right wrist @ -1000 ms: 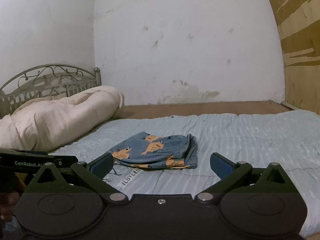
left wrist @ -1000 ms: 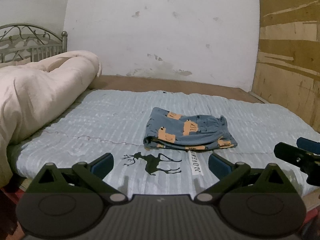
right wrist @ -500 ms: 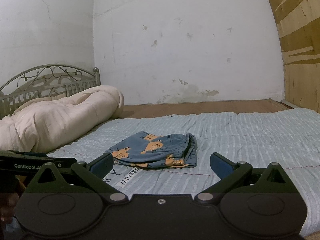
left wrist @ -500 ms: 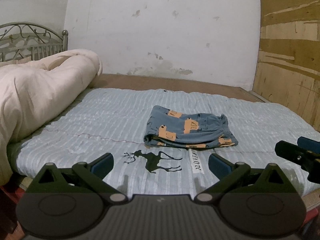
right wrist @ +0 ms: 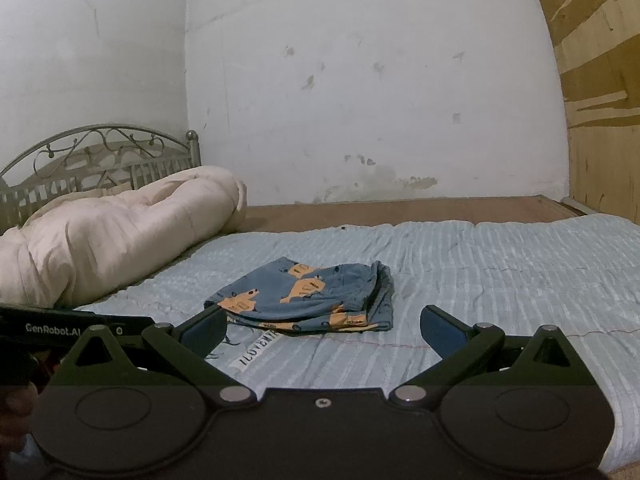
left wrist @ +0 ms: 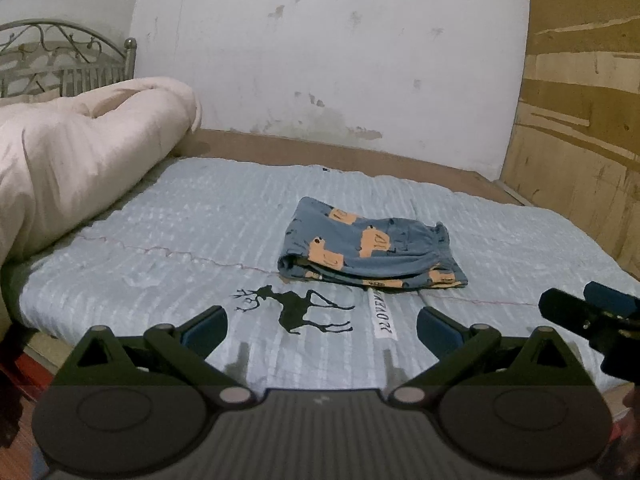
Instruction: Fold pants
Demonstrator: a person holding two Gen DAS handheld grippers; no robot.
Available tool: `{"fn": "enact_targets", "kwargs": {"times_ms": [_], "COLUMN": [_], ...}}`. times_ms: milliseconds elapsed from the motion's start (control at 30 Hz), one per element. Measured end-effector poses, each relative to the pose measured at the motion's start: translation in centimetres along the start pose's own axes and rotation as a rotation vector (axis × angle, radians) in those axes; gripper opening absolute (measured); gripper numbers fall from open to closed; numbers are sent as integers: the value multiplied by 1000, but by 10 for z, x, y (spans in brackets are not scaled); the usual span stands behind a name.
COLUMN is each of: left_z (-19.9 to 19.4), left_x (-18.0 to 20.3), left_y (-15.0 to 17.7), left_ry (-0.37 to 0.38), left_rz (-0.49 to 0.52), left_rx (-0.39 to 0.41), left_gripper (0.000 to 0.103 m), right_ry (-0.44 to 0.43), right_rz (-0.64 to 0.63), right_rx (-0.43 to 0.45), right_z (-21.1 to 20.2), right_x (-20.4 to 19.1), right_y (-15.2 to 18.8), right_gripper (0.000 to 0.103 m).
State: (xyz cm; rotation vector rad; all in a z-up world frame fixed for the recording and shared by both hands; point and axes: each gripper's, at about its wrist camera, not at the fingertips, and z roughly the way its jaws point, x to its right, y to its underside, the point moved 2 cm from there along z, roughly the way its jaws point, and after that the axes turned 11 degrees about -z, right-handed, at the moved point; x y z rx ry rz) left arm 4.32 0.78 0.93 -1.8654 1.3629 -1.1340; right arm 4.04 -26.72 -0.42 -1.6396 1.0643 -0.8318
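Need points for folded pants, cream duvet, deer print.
folded pants [left wrist: 372, 248], left wrist view, top panel.
cream duvet [right wrist: 120, 236], right wrist view, middle of roll.
deer print [left wrist: 296, 308], left wrist view, body.

The pants [left wrist: 370, 254] lie folded into a compact, roughly rectangular stack on the pale blue bedcover [left wrist: 192, 240]. They are blue-grey with orange animal shapes and small dark marks. Several layers show along the near edge, slightly uneven (the gathered waistband sits at the right end). Nothing touches them. Their near edge overlaps a white lettered label [left wrist: 384, 312].
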Motion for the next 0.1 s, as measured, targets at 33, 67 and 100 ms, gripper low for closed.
{"fn": "enact_targets", "kwargs": {"times_ms": [33,67,100], "left_z": [0,0,1], "left_x": [0,0,1], "left_y": [0,0,0], "left_ry": [-4,-7,-8], "left_rz": [1,4,2], "left_rx": [4,7,7], "left_gripper": [102,102,102], "right_ry": [-1,-2,-3], "right_rz": [0,1,2], "right_rx": [-3,-6,-8], "right_z": [1,2,3], "right_x": [0,0,0], "right_y": [0,1,1], "right_gripper": [102,102,102]}}
